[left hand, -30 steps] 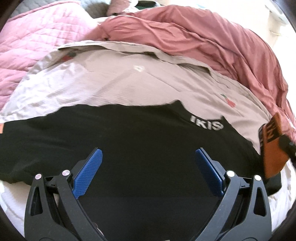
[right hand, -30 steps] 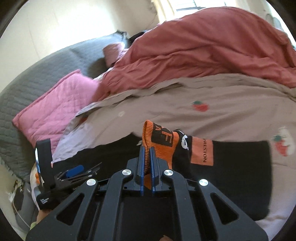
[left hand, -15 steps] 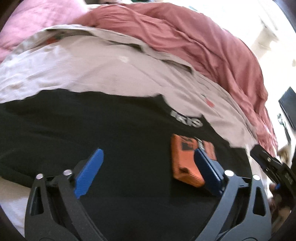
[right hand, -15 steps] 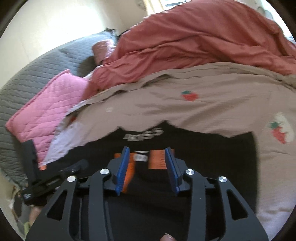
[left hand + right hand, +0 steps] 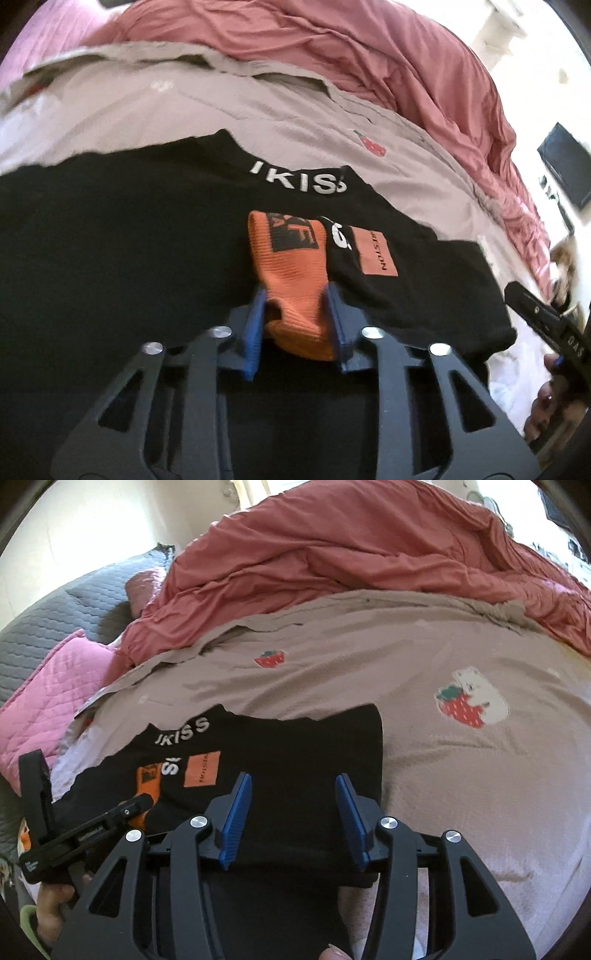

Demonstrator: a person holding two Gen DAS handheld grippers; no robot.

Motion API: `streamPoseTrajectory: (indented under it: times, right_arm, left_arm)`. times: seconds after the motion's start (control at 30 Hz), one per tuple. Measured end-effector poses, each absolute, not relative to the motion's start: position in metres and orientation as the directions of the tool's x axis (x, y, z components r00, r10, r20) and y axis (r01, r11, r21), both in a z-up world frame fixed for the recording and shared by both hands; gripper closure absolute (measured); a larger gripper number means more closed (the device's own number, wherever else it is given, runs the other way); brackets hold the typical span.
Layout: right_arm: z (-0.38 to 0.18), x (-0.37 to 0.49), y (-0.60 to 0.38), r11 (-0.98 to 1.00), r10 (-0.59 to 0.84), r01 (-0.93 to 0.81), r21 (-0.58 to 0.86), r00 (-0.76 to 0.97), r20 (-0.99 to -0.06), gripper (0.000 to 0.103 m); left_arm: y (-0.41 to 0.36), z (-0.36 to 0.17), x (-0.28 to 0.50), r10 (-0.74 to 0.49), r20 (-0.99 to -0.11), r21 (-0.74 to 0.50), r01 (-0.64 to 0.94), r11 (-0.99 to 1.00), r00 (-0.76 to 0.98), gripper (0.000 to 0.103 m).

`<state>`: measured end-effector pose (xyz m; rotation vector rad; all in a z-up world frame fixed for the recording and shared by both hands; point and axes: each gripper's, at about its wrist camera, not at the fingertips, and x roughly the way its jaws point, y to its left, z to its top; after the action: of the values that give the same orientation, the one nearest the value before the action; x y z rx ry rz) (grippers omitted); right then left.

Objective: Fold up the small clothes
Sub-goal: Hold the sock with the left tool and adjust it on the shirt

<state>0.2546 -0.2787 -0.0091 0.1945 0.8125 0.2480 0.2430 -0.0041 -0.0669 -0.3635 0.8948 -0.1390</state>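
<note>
The orange sock (image 5: 295, 273) has passed from the right claw (image 5: 293, 812), now spread and empty above the black garment (image 5: 295, 746), to the left claw (image 5: 295, 317), which pinches its lower end. It lies on that garment on the bed (image 5: 461, 775), so folding probably continues left-handed.

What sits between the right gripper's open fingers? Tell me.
Only black garment fabric. In the right wrist view, the right gripper holds nothing; the orange sock lies off to its left.

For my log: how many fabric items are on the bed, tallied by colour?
Black: 1, the black garment lettered IKISS
Orange and black: 1, the sock in the left gripper
Beige: 1, the strawberry sheet
Rust red: 1, the duvet
Pink: 1, the quilted pillow
Grey: 1, the quilted cover
Total: 6
</note>
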Motion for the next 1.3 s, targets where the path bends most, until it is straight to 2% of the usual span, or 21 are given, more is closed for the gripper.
streamPoseTrajectory:
  times: [0.03, 0.17, 0.33, 0.43, 0.5, 0.73, 0.77, 0.83, 1.03, 1.1, 1.2, 1.23, 1.3]
  right_arm:
    - [-0.011, 0.255, -0.279, 0.954, 0.289, -0.137, 0.267, 0.66, -0.694, 0.057]
    - [-0.007, 0.254, -0.277, 0.953, 0.292, -0.138, 0.271, 0.666, -0.686, 0.057]
    - [-0.002, 0.252, -0.272, 0.952, 0.297, -0.152, 0.267, 0.67, -0.68, 0.057]
    - [-0.003, 0.252, -0.269, 0.953, 0.295, -0.155, 0.26, 0.668, -0.683, 0.057]
    - [-0.004, 0.252, -0.266, 0.955, 0.292, -0.158, 0.252, 0.663, -0.689, 0.057]
    - [-0.01, 0.251, -0.244, 0.958, 0.285, -0.194, 0.209, 0.644, -0.71, 0.057]
    - [-0.011, 0.252, -0.242, 0.958, 0.286, -0.195, 0.209, 0.643, -0.711, 0.057]
    - [-0.011, 0.251, -0.242, 0.958, 0.286, -0.195, 0.21, 0.642, -0.711, 0.052]
    - [-0.015, 0.253, -0.242, 0.961, 0.276, -0.176, 0.212, 0.644, -0.714, 0.051]
    - [-0.017, 0.254, -0.243, 0.961, 0.277, -0.175, 0.215, 0.643, -0.714, 0.051]
    - [-0.018, 0.253, -0.242, 0.96, 0.279, -0.178, 0.215, 0.644, -0.712, 0.051]
    - [-0.018, 0.253, -0.242, 0.961, 0.278, -0.177, 0.215, 0.644, -0.713, 0.051]
    - [-0.018, 0.253, -0.242, 0.959, 0.282, -0.179, 0.218, 0.643, -0.712, 0.051]
  left_arm:
    - [-0.004, -0.066, 0.242, -0.272, -0.733, -0.367, -0.026, 0.93, 0.624, 0.088]
    - [0.005, -0.052, 0.234, -0.272, -0.704, -0.374, -0.017, 0.927, 0.656, 0.09]
    - [0.024, -0.012, 0.211, -0.138, -0.642, -0.263, -0.048, 0.964, 0.755, 0.091]
    - [0.041, 0.003, 0.204, -0.091, -0.624, -0.245, -0.084, 0.966, 0.776, 0.095]
    - [0.055, 0.004, 0.204, -0.068, -0.638, -0.24, -0.114, 0.964, 0.767, 0.1]
    - [0.083, -0.026, 0.214, -0.064, -0.73, -0.264, -0.194, 0.945, 0.68, 0.1]
    - [0.086, -0.028, 0.214, -0.077, -0.733, -0.283, -0.2, 0.938, 0.675, 0.097]
    - [0.097, -0.034, 0.212, -0.134, -0.731, -0.362, -0.215, 0.907, 0.669, 0.068]
    - [0.09, -0.049, 0.215, -0.247, -0.745, -0.443, -0.183, 0.878, 0.62, 0.067]
    - [0.074, -0.058, 0.219, -0.199, -0.777, -0.377, -0.188, 0.907, 0.598, 0.067]
    - [0.06, -0.059, 0.22, -0.086, -0.775, -0.257, -0.187, 0.948, 0.627, 0.091]
    - [0.06, -0.057, 0.218, -0.084, -0.763, -0.262, -0.188, 0.946, 0.641, 0.096]
    - [0.068, -0.045, 0.212, -0.109, -0.727, -0.316, -0.189, 0.93, 0.678, 0.097]
